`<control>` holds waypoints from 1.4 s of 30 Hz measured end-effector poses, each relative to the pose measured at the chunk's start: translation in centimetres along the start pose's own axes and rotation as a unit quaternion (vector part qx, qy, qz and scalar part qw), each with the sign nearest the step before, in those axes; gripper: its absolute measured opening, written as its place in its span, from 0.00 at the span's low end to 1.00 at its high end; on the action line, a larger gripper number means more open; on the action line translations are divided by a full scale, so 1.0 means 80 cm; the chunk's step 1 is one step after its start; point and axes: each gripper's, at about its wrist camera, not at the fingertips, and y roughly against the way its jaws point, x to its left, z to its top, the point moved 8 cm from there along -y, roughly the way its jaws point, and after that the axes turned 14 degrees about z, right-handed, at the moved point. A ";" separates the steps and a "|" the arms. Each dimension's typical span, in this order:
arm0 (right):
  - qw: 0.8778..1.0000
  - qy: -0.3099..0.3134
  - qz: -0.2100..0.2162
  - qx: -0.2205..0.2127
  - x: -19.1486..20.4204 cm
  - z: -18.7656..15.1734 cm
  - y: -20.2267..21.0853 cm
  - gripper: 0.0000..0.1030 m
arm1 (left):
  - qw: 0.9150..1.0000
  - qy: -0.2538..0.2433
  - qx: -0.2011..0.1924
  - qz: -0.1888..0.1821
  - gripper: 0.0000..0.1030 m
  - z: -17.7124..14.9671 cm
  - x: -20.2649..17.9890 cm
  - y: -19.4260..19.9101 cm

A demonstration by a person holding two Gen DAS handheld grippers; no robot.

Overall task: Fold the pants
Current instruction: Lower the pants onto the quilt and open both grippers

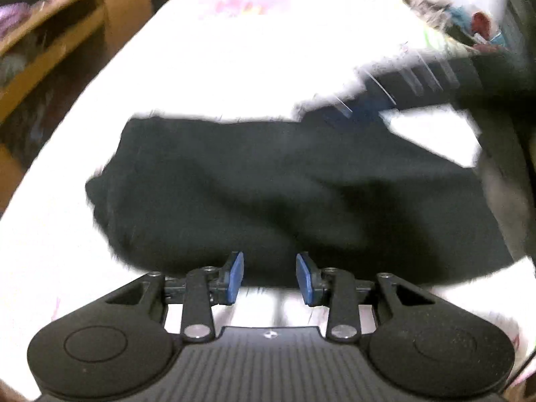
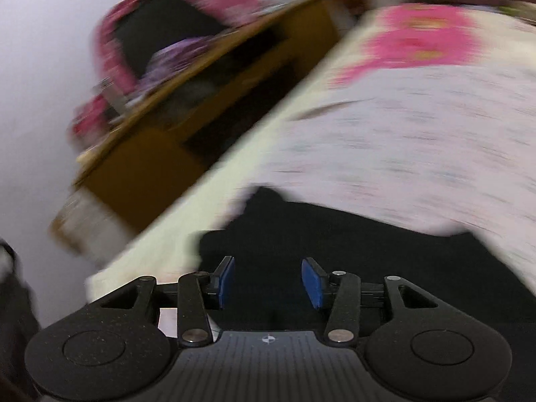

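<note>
Black pants (image 1: 268, 194), blue-padded tools

One pair of black pants (image 1: 268, 181), one bed (image 1: 234, 67), one wooden shelf (image 1: 67, 33), two tools.

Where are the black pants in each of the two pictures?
Left wrist view: the black pants fill the middle, lying across the white bed cover, just beyond the fingertips.
Right wrist view: the black pants lie low, centre to right, behind the blue finger pads.
Shared landmark: the wooden shelf unit left of the bed.
</note>
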 end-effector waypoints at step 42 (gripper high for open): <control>0.862 -0.302 -0.333 -0.236 -0.312 -0.277 0.495 0.19 | 0.972 -0.225 -0.073 0.001 0.64 0.107 -0.294 -0.091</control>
